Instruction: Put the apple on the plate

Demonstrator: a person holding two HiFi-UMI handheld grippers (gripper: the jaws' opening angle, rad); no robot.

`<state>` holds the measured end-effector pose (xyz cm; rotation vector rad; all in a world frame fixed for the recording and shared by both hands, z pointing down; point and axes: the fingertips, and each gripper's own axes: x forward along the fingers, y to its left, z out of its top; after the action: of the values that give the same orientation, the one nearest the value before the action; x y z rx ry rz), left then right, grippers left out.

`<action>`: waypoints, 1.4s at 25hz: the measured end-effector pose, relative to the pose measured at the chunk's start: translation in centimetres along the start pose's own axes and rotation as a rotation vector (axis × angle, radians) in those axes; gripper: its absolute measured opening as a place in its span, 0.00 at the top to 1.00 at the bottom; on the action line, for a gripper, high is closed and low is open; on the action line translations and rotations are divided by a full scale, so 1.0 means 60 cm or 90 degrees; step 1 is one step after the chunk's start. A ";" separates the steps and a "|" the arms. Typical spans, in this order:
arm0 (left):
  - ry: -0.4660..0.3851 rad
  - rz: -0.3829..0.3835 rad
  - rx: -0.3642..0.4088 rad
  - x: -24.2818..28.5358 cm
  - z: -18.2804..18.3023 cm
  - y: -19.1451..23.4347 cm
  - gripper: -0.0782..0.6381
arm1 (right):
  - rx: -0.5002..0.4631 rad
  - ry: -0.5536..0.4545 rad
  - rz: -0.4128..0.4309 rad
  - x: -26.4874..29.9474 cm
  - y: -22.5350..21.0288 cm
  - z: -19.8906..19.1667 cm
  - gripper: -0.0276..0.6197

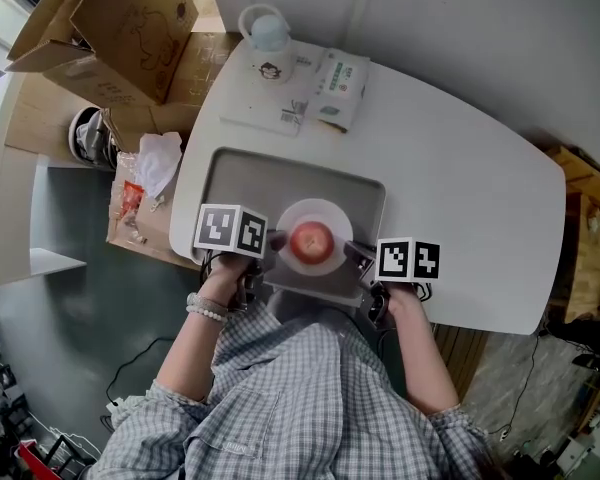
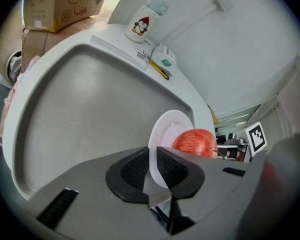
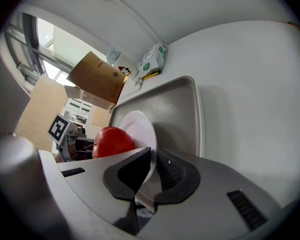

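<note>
Left gripper [image 2: 153, 166] and right gripper [image 3: 151, 169] are clamped on opposite rims of the round white plate [image 2: 167, 129]. The red apple [image 2: 194, 143] is seated on it, at the near edge of the grey tray [image 1: 240, 178]. The plate should be kept level.

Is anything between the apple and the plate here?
Nothing visible: the apple already sits on the white plate, whose opposite rims the left gripper and right gripper clamp.

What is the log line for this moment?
apple: on plate | left gripper: shut on plate rim | right gripper: shut on plate rim | plate: over tray
</note>
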<state>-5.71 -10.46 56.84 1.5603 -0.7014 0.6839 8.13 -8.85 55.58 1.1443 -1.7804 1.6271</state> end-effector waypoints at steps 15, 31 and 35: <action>-0.007 0.005 0.014 0.008 0.010 0.032 0.82 | -0.018 -0.007 -0.034 0.038 0.001 0.004 0.88; -0.049 -0.033 0.034 0.008 0.011 0.033 0.82 | -0.046 -0.047 -0.045 0.044 0.004 0.005 0.88; -0.063 -0.065 0.015 0.005 0.008 0.028 0.82 | -0.035 -0.066 -0.035 0.038 0.005 0.009 0.88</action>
<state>-6.82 -11.13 58.10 1.6483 -0.6836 0.5444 6.76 -9.97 57.14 1.2611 -1.8300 1.5022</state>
